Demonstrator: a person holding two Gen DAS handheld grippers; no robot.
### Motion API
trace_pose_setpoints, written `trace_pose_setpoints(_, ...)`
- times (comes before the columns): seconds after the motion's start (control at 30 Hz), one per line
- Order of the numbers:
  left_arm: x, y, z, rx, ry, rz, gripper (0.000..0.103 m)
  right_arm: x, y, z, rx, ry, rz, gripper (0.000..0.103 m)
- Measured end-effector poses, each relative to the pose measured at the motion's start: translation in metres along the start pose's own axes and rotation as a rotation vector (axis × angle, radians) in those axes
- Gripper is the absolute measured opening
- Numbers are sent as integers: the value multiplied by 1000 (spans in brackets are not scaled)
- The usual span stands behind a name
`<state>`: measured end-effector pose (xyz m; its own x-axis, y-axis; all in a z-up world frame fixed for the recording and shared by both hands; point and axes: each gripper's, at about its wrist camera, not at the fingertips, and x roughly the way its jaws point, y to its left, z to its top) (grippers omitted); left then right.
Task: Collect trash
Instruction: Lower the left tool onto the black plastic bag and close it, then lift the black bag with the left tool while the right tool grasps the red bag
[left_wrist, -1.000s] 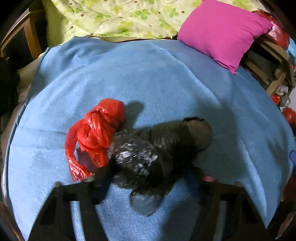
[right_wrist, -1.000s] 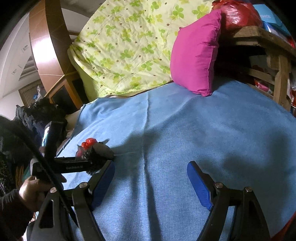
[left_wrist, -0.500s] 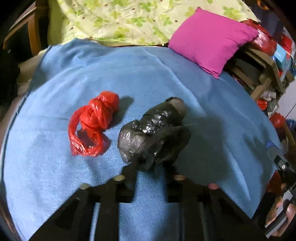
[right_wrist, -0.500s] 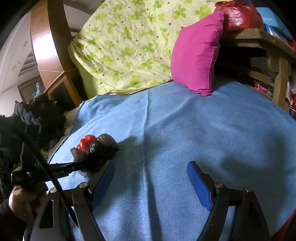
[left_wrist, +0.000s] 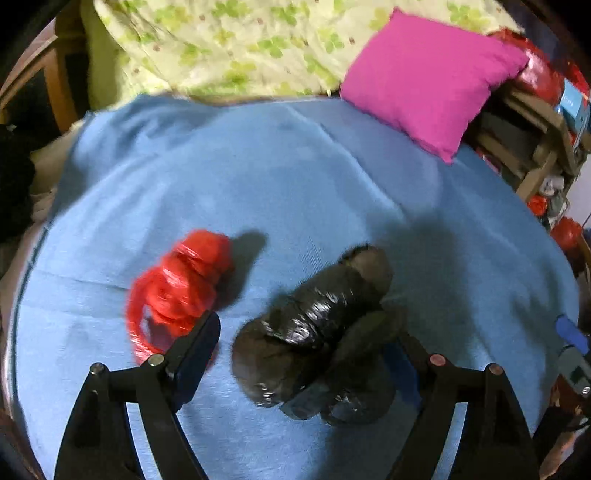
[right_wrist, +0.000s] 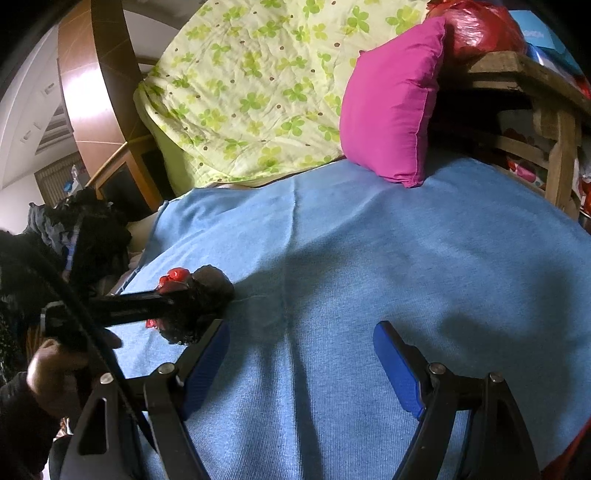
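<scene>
The black plastic bag (left_wrist: 314, 332), a crumpled shiny bundle, lies on the blue blanket (left_wrist: 295, 177) of the bed, low in the left wrist view at about 6 o'clock from the frame's centre. It sits between the fingers of the left tool (left_wrist: 306, 347), whose jaws have just been opening: half a second ago they were pinched narrow on the bag's near end, and now they stand wide. The left finger is clear of the plastic; the bag hides the right finger's tip, so contact there cannot be told. The bag rests on the blanket rather than hanging from a grip. That reads as a release, or a re-set for a fuller bite, so the bag is not yet collected.

Just beside it, at about 9 o'clock, lies the knotted red plastic bag (left_wrist: 181, 291), partly behind the left finger, lying on the blanket as it did a second ago.

In the right wrist view both bags appear small at about 9 o'clock, with the left tool's body reaching in over them. The right tool (right_wrist: 301, 365) hovers above bare blanket, spread wide and empty, unchanged over the last second. A magenta pillow (left_wrist: 432, 77) and a green floral quilt (right_wrist: 251, 92) lie at the far end of the bed, around 12 to 1 o'clock.
</scene>
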<state>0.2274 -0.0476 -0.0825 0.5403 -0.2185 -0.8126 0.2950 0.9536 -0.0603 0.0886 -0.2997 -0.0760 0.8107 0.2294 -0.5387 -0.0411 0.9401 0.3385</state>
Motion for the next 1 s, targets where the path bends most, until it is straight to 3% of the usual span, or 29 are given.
trace_pose_setpoints(0.1,13,-1,-7,-33,57,-28,83,1,1,0,-7,4,-2,83)
trace_pose_setpoints(0.13,12,-1,-10,-41,55,-42,59,1,2,0,-9,5,-3,83)
trace_pose_setpoints(0.17,13,-1,-12,-40,66,-57,44,1,2,0,-11,6,-4,83)
trace_pose_setpoints(0.27,4,-1,-21,-49,53,-74,34,1,3,0,-20,8,-14,83)
trace_pose_setpoints(0.57,-59,30,-68,-203,-82,-107,31,3,13,-5,-70,16,-45,83)
trace_pose_setpoints(0.67,-73,43,-77,-248,-129,-57,31,4,17,-7,-100,17,-63,83)
trace_pose_setpoints(0.87,-97,87,-96,-410,-225,187,31,6,28,-9,-153,44,-77,83)
trace_pose_setpoints(1.0,-89,116,-110,-531,-175,240,31,6,49,0,-171,67,-36,83)
